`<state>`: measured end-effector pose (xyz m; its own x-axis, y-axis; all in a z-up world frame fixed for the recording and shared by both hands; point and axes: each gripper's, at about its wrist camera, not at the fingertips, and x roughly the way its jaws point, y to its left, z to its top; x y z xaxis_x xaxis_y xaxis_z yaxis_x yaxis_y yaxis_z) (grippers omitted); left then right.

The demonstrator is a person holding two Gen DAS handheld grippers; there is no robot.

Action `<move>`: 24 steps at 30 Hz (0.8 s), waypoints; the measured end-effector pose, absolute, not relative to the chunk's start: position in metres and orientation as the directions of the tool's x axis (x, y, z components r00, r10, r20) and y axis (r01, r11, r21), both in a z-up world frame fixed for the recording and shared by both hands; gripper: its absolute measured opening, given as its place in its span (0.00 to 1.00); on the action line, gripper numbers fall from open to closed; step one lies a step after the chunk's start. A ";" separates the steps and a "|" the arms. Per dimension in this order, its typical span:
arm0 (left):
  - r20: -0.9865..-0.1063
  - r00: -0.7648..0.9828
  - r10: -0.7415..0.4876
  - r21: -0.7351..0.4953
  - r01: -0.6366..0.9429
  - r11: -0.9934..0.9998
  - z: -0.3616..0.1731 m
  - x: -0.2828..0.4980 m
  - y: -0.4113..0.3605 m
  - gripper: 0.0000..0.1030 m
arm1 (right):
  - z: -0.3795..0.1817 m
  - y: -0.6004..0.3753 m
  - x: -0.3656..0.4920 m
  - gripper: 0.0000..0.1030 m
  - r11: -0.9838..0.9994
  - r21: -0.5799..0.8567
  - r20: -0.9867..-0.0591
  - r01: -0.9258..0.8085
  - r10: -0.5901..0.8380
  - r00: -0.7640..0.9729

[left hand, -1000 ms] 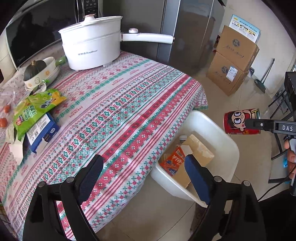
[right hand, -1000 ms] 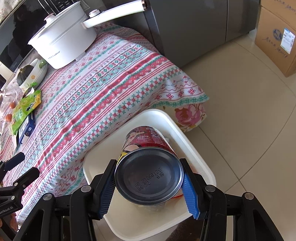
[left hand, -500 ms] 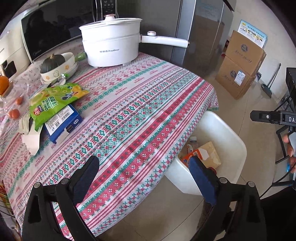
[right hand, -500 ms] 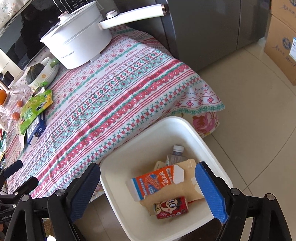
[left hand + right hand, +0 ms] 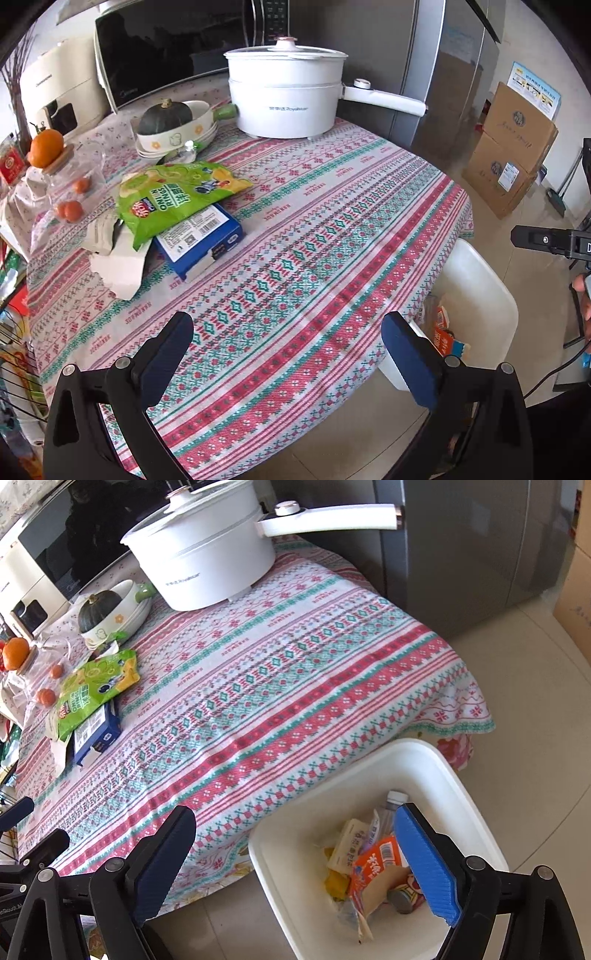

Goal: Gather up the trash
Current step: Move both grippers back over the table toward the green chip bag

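Woven cloth tablecloth [image 5: 332,236], glossy white plastic bin [image 5: 454,775], shiny foil snack bag [image 5: 173,195]

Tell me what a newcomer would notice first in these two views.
Probably the big white electric pot at the far end of the patterned tablecloth, then the green onion-rings bag lying over a blue box on the left. Beside the table's near corner, the white bin already holds a red can and cartons, with nothing between the opening jaws of either claw.
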<state>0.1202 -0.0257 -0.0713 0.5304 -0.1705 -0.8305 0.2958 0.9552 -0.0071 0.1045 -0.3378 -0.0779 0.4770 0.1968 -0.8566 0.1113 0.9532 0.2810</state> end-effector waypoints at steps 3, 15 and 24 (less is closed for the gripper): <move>-0.823 0.551 -0.137 0.006 0.250 0.968 -0.069 0.126 0.000 1.00 | -0.076 -0.321 0.113 0.89 0.956 0.279 -0.854 0.087 0.206 0.477; -0.812 0.583 -0.002 0.004 0.009 1.000 -0.093 0.162 0.114 1.00 | -0.080 -0.233 0.159 0.90 0.963 0.269 -0.854 0.003 0.237 0.464; -0.832 0.553 -0.028 -0.084 -0.076 0.994 -0.134 0.195 0.158 1.00 | -0.100 -0.172 0.196 0.90 0.962 0.268 -0.871 -0.053 0.265 0.414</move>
